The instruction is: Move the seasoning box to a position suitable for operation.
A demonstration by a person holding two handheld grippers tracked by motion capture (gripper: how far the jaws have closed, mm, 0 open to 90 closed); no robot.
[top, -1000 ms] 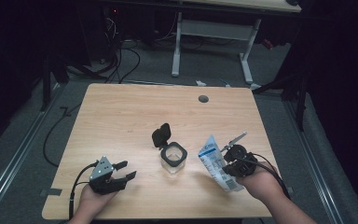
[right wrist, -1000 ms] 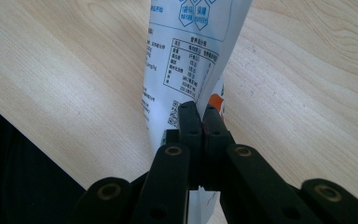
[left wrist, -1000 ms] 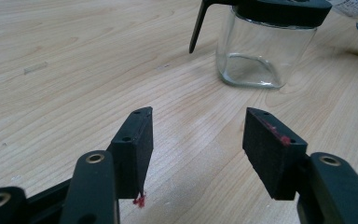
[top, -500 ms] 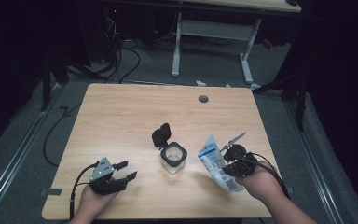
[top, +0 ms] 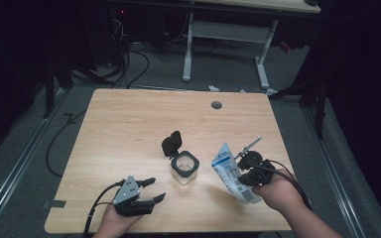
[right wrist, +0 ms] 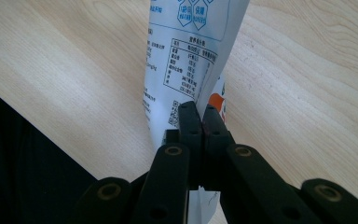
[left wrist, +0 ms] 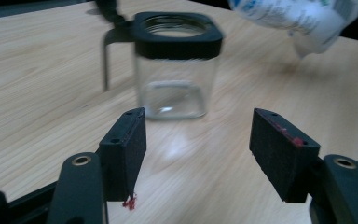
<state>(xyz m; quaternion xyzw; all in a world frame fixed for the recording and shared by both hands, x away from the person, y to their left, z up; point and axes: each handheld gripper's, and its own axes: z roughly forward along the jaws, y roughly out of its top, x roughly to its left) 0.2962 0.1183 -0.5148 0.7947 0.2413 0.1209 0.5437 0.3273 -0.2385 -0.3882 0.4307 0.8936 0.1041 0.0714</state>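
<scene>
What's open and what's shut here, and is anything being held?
Jar: upright on the table, open, looks empty.
Jar lid: flipped up and back.
Packet: held off the table, pinched near one end.
Left tool: open, nothing between its jaws, which have just been opening, pointed at the jar.
Right tool: shut on the packet.

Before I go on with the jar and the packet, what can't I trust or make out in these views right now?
- Packet: right gripper view cuts off its top edge; whether it is torn open is not shown.
- Packet print: too small in the high view.
- Jar: blurred in the left gripper view; contents unclear.
- Jar lid: cut off by the left gripper view's top edge.
</scene>
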